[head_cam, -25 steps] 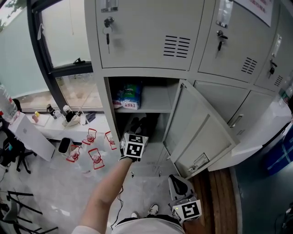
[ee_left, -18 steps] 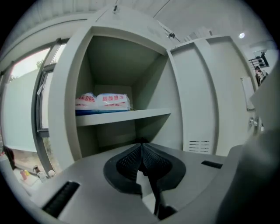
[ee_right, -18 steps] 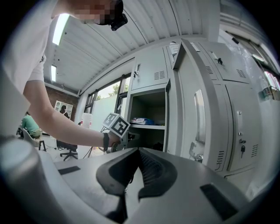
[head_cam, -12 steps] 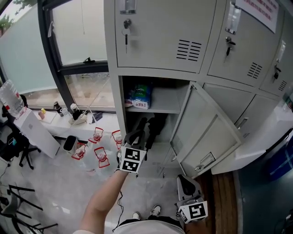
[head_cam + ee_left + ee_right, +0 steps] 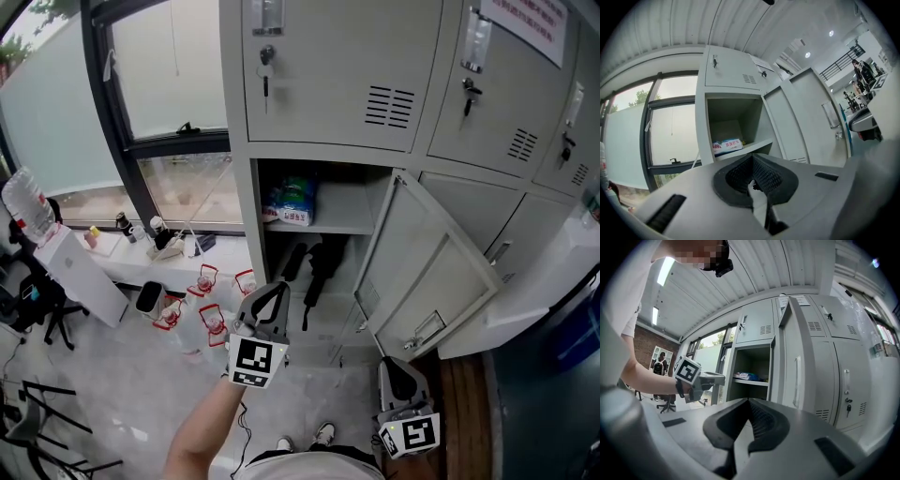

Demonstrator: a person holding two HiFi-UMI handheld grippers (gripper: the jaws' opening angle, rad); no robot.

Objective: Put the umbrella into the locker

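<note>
A black folded umbrella (image 5: 322,265) leans in the lower part of the open grey locker (image 5: 246,216), under its shelf (image 5: 342,221). My left gripper (image 5: 270,291) hovers in front of that opening, a little clear of it, pointing level at it; its jaws are shut with nothing between them (image 5: 752,161). In the left gripper view the jaws hide the umbrella. My right gripper (image 5: 398,371) hangs low by the swung-out locker door (image 5: 422,272), jaws shut and empty (image 5: 749,404). The right gripper view shows the left gripper (image 5: 710,378) beside the opening.
A blue and white packet (image 5: 291,201) lies on the shelf. Closed lockers (image 5: 511,122) run to the right and above. Water jugs with red handles (image 5: 208,281) stand on the floor at the left, near a window ledge (image 5: 141,267) with small bottles. The person's feet (image 5: 323,436) are below.
The left gripper has drawn back out of the locker toward the person and a little up, and its jaws have closed empty. The umbrella stays inside. The right gripper has barely moved.
</note>
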